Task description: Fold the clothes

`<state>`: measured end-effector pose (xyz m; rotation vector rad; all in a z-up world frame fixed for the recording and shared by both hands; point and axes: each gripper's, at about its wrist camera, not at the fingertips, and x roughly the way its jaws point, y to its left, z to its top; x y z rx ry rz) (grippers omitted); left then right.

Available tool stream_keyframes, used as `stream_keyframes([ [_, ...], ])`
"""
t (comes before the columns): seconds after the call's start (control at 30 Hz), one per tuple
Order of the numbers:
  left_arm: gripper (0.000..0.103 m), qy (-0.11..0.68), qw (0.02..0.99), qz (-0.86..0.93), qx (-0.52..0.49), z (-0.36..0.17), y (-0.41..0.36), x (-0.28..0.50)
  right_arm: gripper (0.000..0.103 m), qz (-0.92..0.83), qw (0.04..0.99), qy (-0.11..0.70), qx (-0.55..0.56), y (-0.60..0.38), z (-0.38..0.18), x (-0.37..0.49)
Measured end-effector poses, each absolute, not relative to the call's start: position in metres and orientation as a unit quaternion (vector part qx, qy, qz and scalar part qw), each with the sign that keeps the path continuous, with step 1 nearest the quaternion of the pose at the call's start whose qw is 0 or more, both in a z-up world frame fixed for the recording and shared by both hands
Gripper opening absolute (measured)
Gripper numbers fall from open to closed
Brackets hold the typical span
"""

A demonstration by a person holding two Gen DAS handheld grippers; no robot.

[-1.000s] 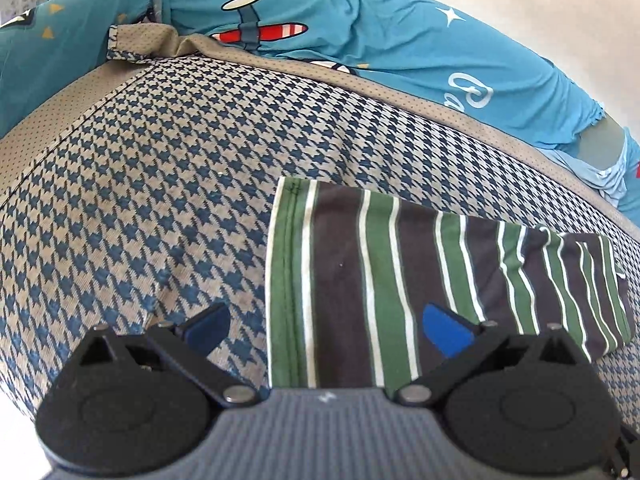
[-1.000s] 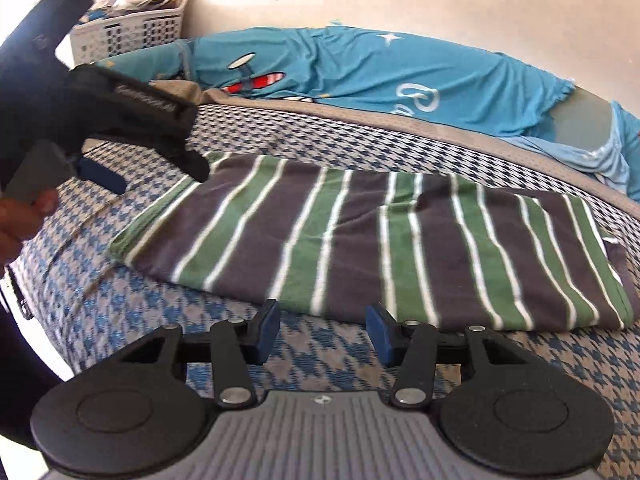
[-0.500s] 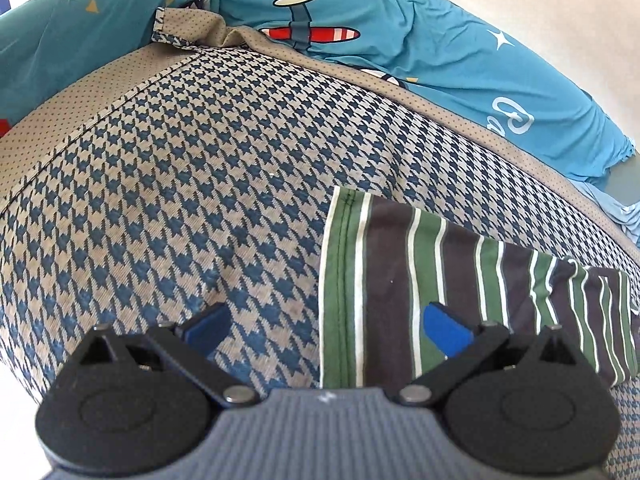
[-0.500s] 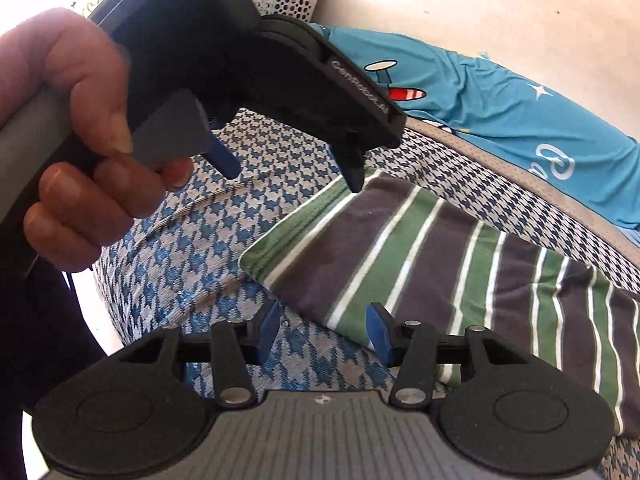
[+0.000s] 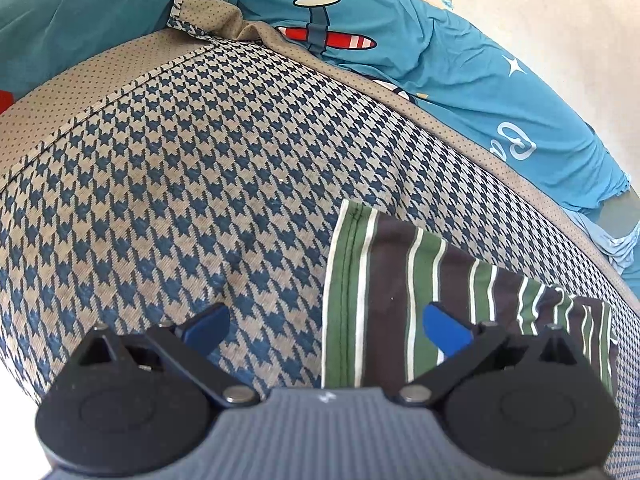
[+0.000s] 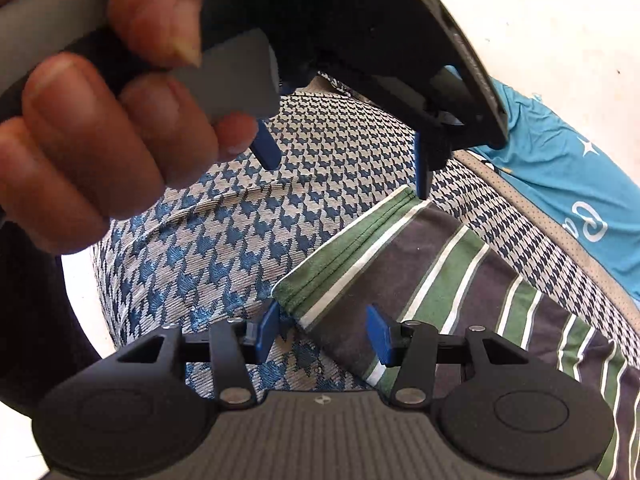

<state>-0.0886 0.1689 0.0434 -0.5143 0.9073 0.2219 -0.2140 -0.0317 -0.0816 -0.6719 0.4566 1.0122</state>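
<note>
My right tool (image 6: 322,330) stands open with nothing between its fingers, which now straddle the near hemmed corner of the striped garment (image 6: 452,280). A second ago I saw the whole cloth from farther back, so I have closed in on that corner. My left tool (image 5: 326,322) is wide open too and holds nothing. In its own view the garment's green hem edge has slid from left of centre to between the fingers, one fingertip over the cloth and the other over the bed cover (image 5: 200,184). From the right view, the left tool's far fingertip (image 6: 422,172) hangs just above the garment's far corner.

I judge both tools are lining up on the two corners of this short edge. The garment lies flat on the bed, with the blue bedding (image 5: 440,72) behind it.
</note>
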Motion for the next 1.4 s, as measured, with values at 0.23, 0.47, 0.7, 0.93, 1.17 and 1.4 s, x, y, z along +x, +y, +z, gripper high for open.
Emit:
stream_keyframes([
  [0.23,0.103,0.446,0.84,0.079,-0.3,0.032,0.172,-0.082,0.009,0.47,0.809,0.232,-0.266,-0.041,-0.071,-0.198],
  [0.47,0.103,0.454,0.823,0.039,-0.338,0.018,0.167,-0.063,0.009,0.472,0.821,0.267,-0.181,-0.072,-0.048,-0.156],
  [0.7,0.099,0.457,0.797,0.017,-0.395,0.0,0.179,-0.034,0.009,0.481,0.821,0.275,-0.142,-0.087,-0.045,-0.137],
  [0.93,0.071,0.468,0.802,0.004,-0.371,-0.003,0.173,-0.001,0.009,0.479,0.822,0.285,-0.117,-0.093,-0.045,-0.14],
  [1.17,0.018,0.477,0.809,-0.006,-0.344,-0.006,0.152,0.018,0.009,0.467,0.822,0.315,-0.084,-0.106,-0.048,-0.131],
  [1.4,0.017,0.474,0.817,0.005,-0.329,-0.004,0.145,0.018,0.021,0.463,0.821,0.32,-0.093,-0.105,-0.053,-0.129],
])
